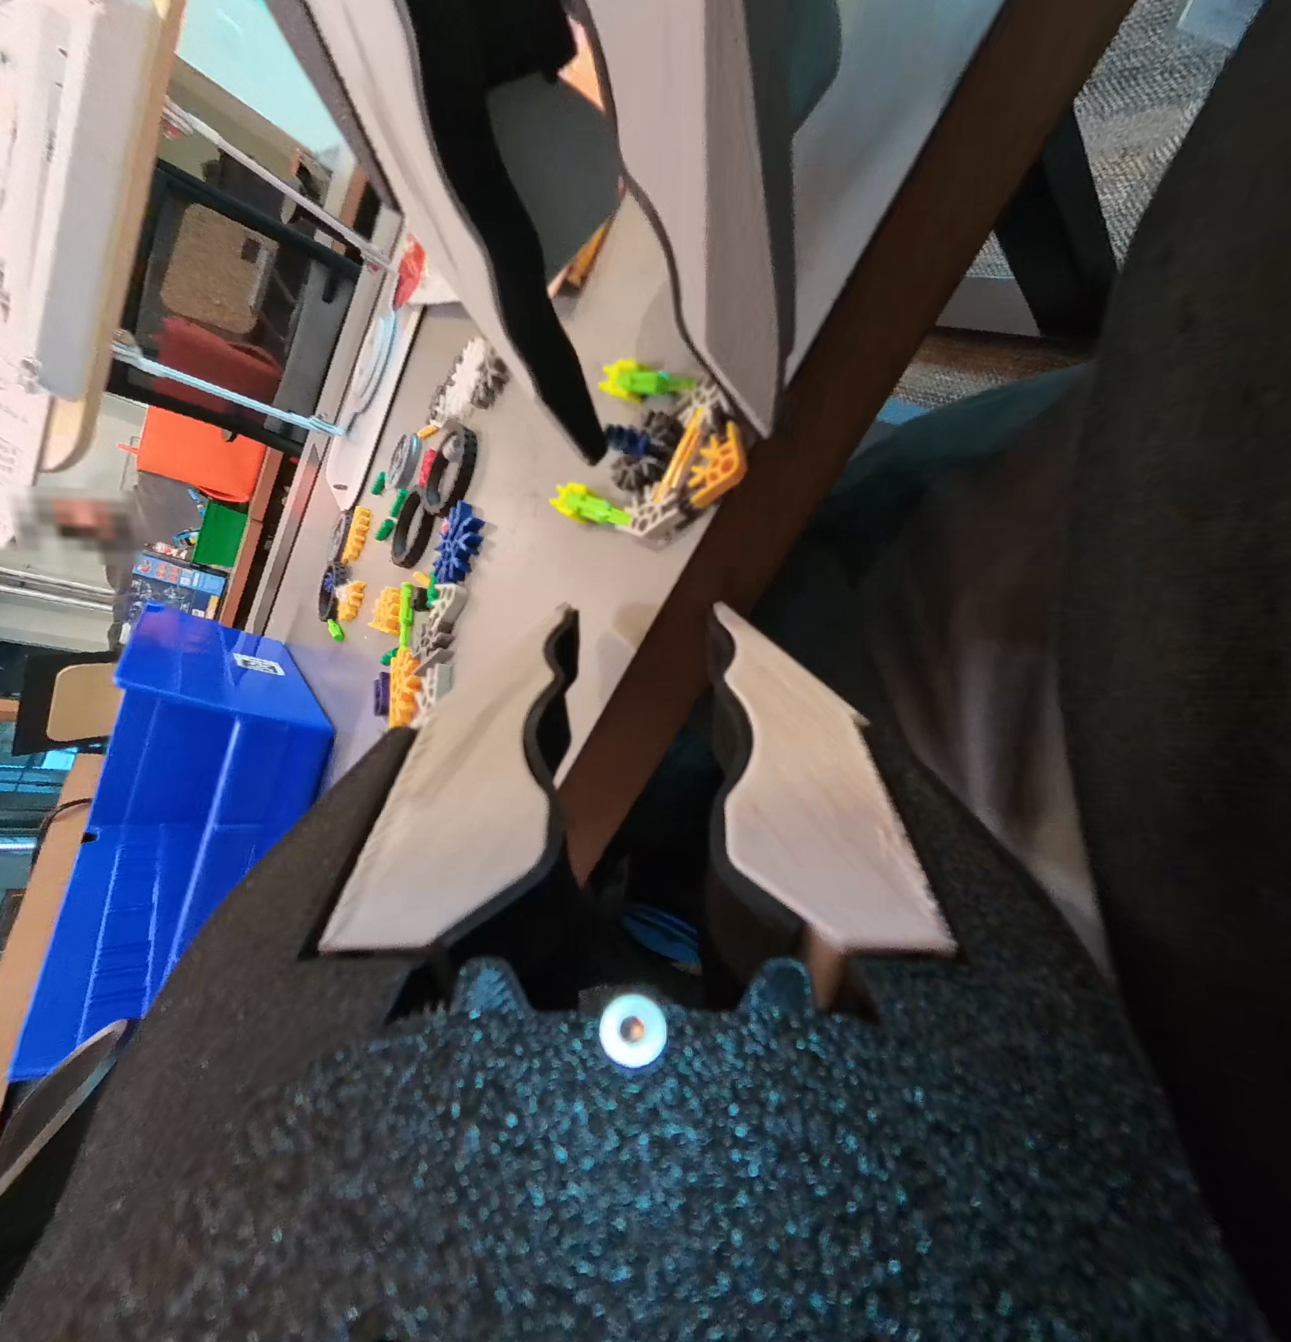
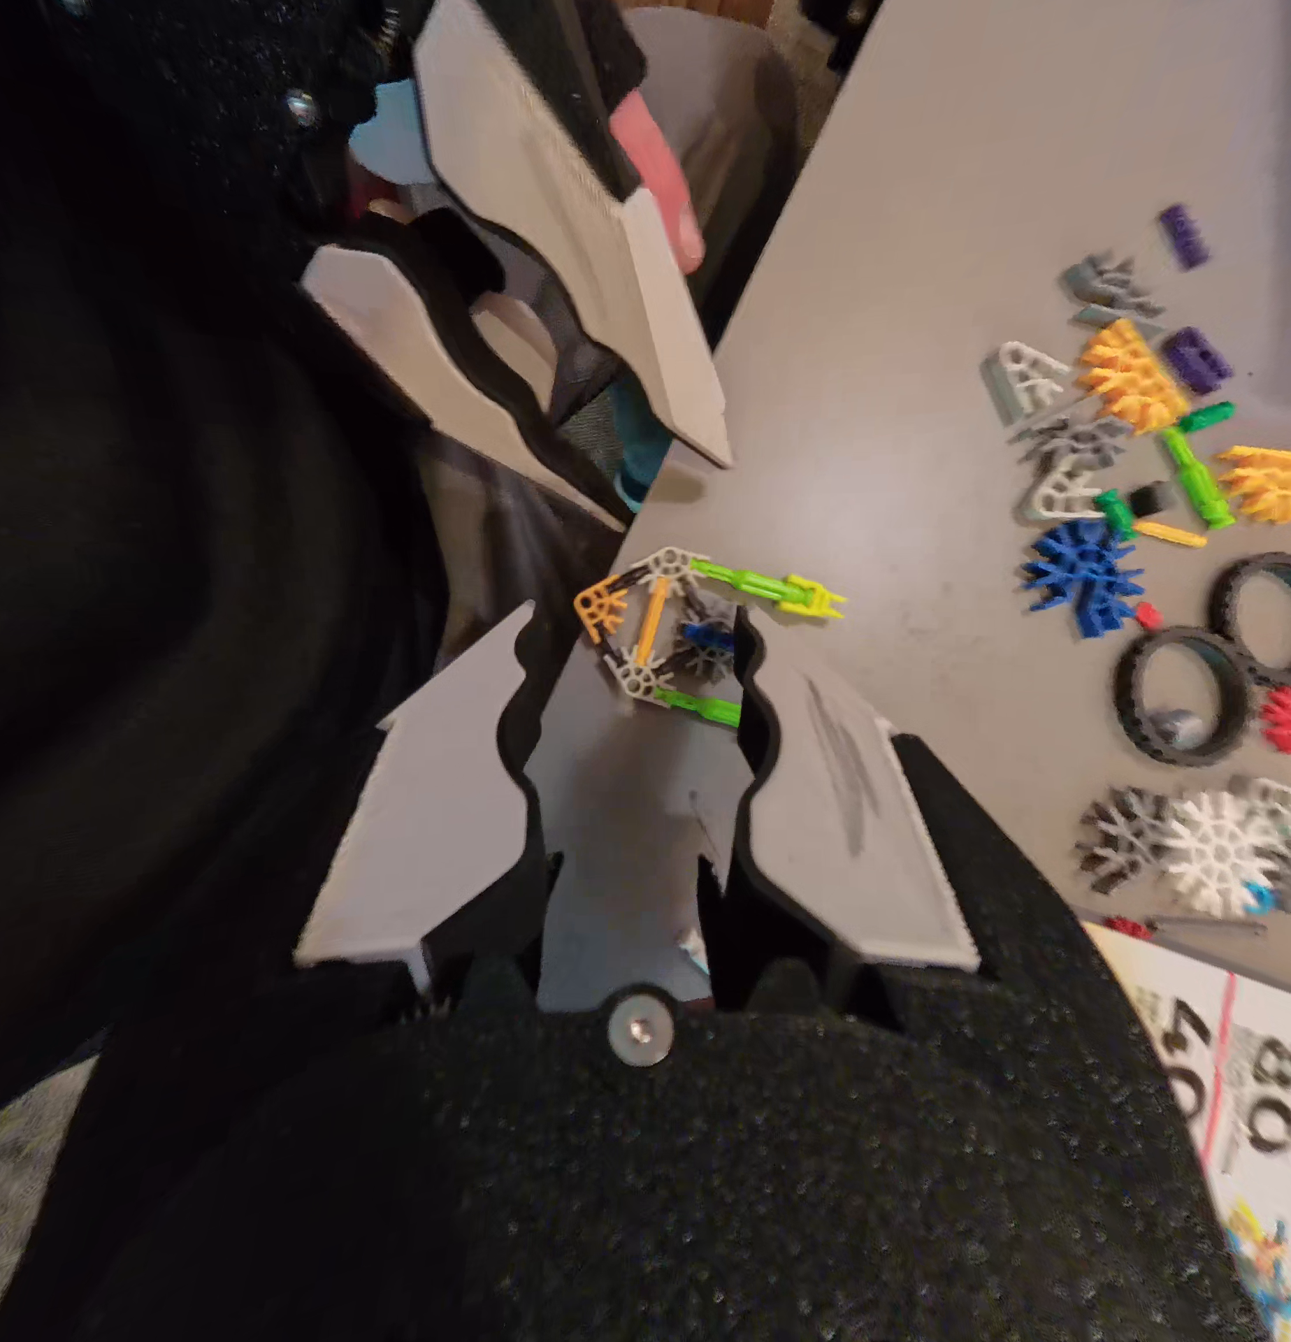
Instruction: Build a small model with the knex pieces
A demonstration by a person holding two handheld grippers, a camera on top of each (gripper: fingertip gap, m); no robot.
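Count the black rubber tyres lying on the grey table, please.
2, both loose and lying flat side by side right of the blue gear: one black tyre nearer the camera, the other black tyre beyond it, cut by the frame edge. More may be hidden.

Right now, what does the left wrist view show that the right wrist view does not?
Only the left wrist view shows the blue bin beside the table and the room's shelves. Only the right wrist view shows the purple blocks and the printed sheet. Both show the small built assembly at the table edge, the black tyres, and both open hand-held grippers.
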